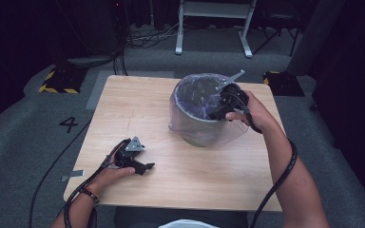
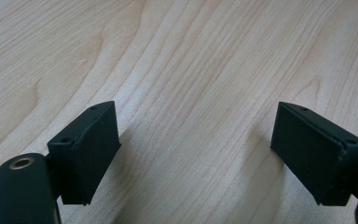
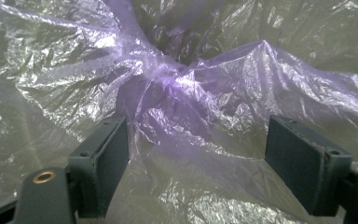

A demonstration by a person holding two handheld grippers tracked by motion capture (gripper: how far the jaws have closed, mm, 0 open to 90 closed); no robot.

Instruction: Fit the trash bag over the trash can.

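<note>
Purple plastic bag (image 1: 204,102) lines an upright bin (image 1: 195,130) at the table's (image 1: 138,102) far right; right gripper (image 1: 217,113) gapes inside it. Left gripper (image 1: 145,167) rests unclenched. Floor reads "4" (image 1: 69,124).

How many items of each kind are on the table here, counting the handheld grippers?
Bins: 1, the grey bin
Plastic bags: 1, the purple bag lining the bin
Grippers: 2, the left gripper and the right gripper, both with jaws apart
Total: 4

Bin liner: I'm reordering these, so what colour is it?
The bin liner is translucent pale purple, clearest in the right gripper view.
</note>
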